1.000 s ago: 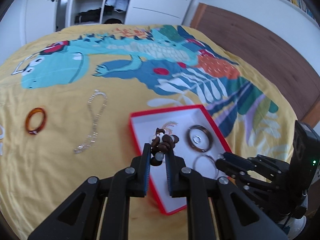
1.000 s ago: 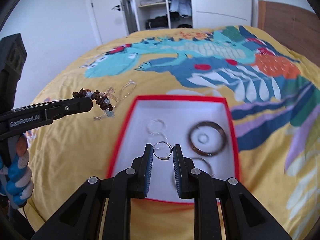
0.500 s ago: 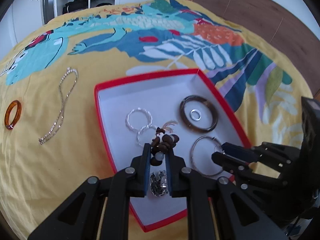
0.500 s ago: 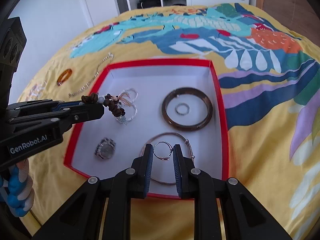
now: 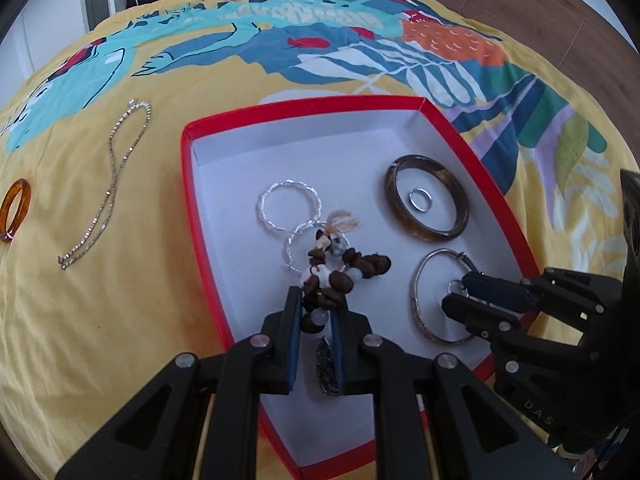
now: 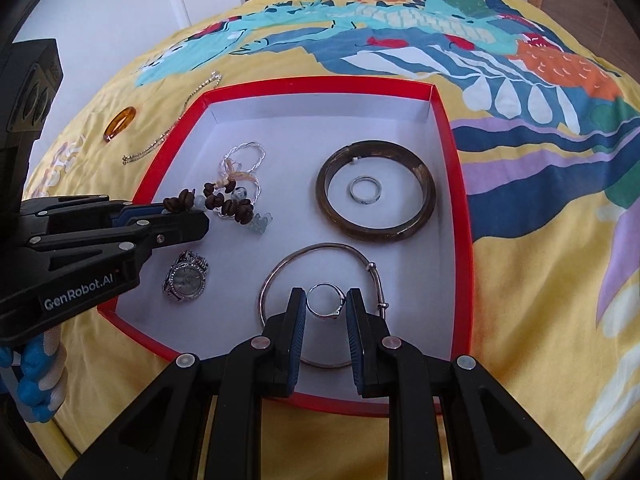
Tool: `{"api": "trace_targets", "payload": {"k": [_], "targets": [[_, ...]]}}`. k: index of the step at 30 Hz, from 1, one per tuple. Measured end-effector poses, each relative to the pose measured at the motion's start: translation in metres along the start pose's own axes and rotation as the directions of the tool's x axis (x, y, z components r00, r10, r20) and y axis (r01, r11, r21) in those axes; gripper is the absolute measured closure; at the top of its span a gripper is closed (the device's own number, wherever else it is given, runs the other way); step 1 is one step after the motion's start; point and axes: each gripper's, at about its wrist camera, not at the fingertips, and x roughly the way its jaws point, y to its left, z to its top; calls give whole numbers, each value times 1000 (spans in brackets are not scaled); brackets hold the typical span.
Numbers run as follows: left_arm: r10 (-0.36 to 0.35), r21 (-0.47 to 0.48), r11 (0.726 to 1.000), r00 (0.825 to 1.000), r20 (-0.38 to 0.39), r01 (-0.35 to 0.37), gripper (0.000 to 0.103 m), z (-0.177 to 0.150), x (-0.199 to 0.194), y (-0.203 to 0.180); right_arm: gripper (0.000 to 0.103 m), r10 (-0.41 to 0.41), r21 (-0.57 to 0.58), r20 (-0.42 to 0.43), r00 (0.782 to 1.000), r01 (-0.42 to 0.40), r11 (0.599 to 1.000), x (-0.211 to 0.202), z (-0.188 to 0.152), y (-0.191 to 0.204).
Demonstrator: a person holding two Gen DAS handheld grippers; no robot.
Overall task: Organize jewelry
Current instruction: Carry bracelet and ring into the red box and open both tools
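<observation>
Two pieces held: a beaded bracelet [image 5: 340,272] and a silver ring [image 6: 325,301], both above the red box [image 6: 460,216].
Beaded bracelet: dark brown beads with some pale ones and a small tassel; it hangs bunched.
Left gripper [image 5: 314,326]: narrow, clamped on the bracelet, probably to lower it inside.
Silver ring: thin, maybe with a small setting; the view is not sharp.
Right gripper [image 6: 326,314]: narrow, pinching the ring over a thin bangle [image 6: 280,272].
Outside the box: a chain [image 5: 112,184] and an amber ring [image 5: 14,208] wait on the bedspread [image 5: 120,320].
</observation>
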Motion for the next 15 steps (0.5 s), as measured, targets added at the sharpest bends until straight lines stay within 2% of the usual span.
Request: {"api": "trace_targets", "payload": {"k": [11,15], "targets": [[-16,-11,1000,1000,-13,16,89,-2,-2,0,82,-14,-19,-16,1000,13,1000,-1,-1,2],[-9,-3,1000,1000,-20,9,88,-4,-5,-2,78,-13,-9,-24,1000,13,1000,-3,-3,0]]}}
